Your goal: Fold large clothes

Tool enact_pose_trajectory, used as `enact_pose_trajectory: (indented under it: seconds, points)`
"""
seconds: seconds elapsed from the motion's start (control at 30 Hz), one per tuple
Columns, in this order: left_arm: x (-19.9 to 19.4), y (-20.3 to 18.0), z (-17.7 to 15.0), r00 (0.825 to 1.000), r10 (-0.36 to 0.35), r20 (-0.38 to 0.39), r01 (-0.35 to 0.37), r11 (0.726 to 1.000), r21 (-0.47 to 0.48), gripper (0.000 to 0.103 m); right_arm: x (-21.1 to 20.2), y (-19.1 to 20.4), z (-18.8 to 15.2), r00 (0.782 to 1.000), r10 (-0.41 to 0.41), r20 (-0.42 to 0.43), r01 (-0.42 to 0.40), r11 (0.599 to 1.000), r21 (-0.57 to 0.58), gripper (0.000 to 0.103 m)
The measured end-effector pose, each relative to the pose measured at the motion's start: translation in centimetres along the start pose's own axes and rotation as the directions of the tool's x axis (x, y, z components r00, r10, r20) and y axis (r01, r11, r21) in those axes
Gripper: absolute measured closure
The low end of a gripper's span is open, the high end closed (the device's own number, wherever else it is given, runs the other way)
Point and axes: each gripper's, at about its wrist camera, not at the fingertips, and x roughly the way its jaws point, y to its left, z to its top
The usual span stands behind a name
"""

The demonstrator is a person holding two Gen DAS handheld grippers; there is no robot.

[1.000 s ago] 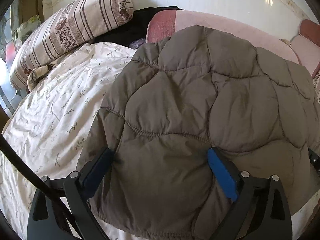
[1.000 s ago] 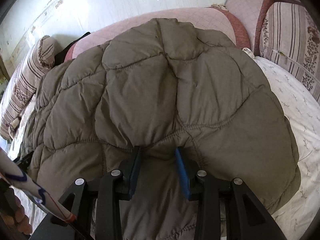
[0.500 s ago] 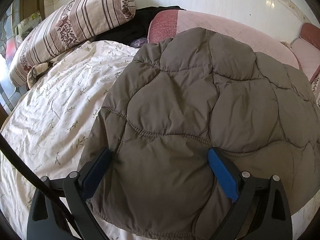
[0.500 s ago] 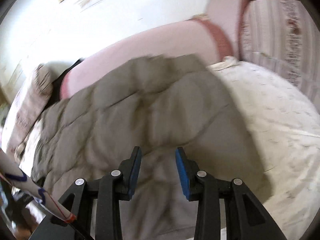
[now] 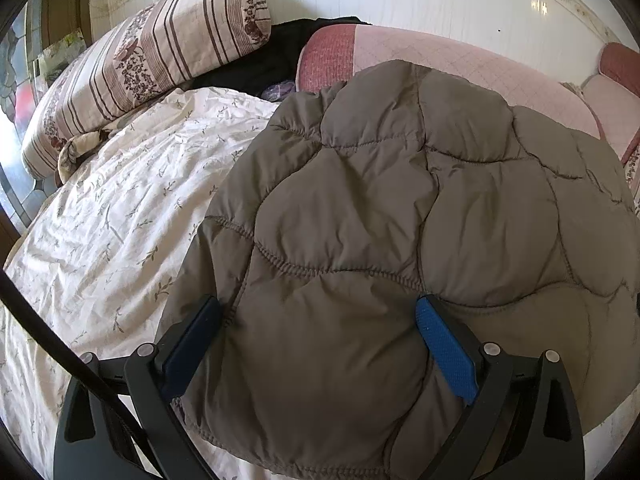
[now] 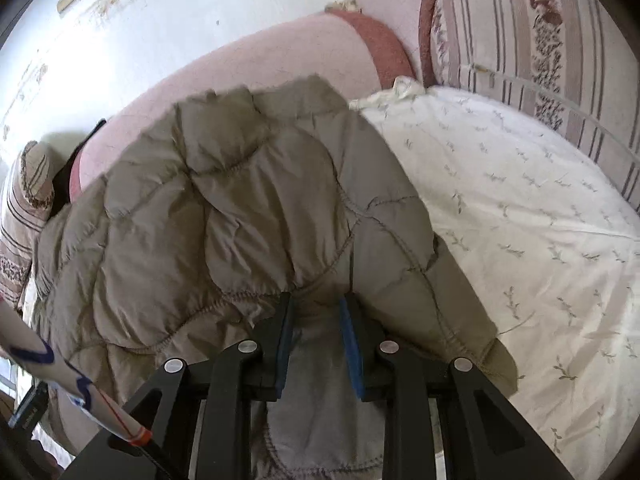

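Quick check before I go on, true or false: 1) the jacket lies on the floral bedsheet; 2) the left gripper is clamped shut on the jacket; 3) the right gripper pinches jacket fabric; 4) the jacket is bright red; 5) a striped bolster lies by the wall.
1) True: the jacket rests on the bedsheet.
2) False: the left gripper is open, fingers spread wide over the fabric.
3) True: the right gripper grips a fold.
4) False: it is grey-brown and quilted.
5) True: the striped bolster lies there.

Right gripper [image 6: 316, 316] pulled back, dragging jacket [image 6: 248, 216] edge leftward, baring more sheet [image 6: 520, 208]; fabric now bunched between pads.
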Motion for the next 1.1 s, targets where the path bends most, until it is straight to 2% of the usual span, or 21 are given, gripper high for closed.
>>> enact_pose_trajectory:
  seconds: [0.1, 0.2, 0.23, 0.33, 0.43, 0.67, 0.9, 0.97, 1.1]
  points:
    - [-0.2, -0.3, -0.1, 1.000, 0.014, 0.012, -0.014, 1.000, 0.010, 0.005, -2.3, 2.2, -0.7, 0.995, 0.003, 0.102, 0.007, 0.996, -0.093, 0.077]
    - [-0.4, -0.5, -0.2, 0.999, 0.024, 0.023, -0.024, 1.000, 0.009, 0.005, -3.9, 5.1, -1.6, 0.983, 0.099, 0.156, -0.068, 0.979, -0.192, 0.076]
    - [-0.4, -0.5, -0.2, 0.999, 0.026, 0.025, -0.026, 1.000, 0.009, 0.005, -4.2, 6.3, -2.2, 0.978, 0.138, 0.156, -0.099, 0.967, -0.233, 0.076]
    - [-0.5, -0.7, -0.3, 0.999, 0.032, 0.032, -0.032, 0.999, 0.009, 0.005, -4.1, 8.9, -3.7, 0.974, 0.187, 0.130, -0.136, 0.936, -0.325, 0.075]
    - [-0.6, -0.8, -0.4, 0.999, 0.032, 0.036, -0.033, 0.999, 0.007, 0.005, -3.4, 10.4, -5.0, 0.976, 0.201, 0.085, -0.158, 0.919, -0.361, 0.075]
    - [-0.6, -0.7, -0.4, 0.999, 0.033, 0.037, -0.034, 0.999, 0.008, 0.005, -1.2, 10.0, -5.2, 0.982, 0.183, 0.035, -0.160, 0.922, -0.352, 0.072]
    - [-0.6, -0.7, -0.3, 0.999, 0.033, 0.037, -0.033, 0.999, 0.008, 0.005, -1.4, 10.0, -5.1, 0.984, 0.176, 0.030, -0.154, 0.923, -0.352, 0.070]
    - [-0.6, -0.7, -0.3, 0.999, 0.032, 0.037, -0.033, 0.999, 0.007, 0.005, -2.1, 9.5, -4.6, 0.981, 0.189, 0.043, -0.165, 0.929, -0.330, 0.070]
    - [-0.5, -0.8, -0.2, 0.999, 0.032, 0.035, -0.032, 0.999, 0.007, 0.005, -3.4, 7.7, -3.0, 0.981, 0.145, 0.132, -0.104, 0.955, -0.276, 0.067]
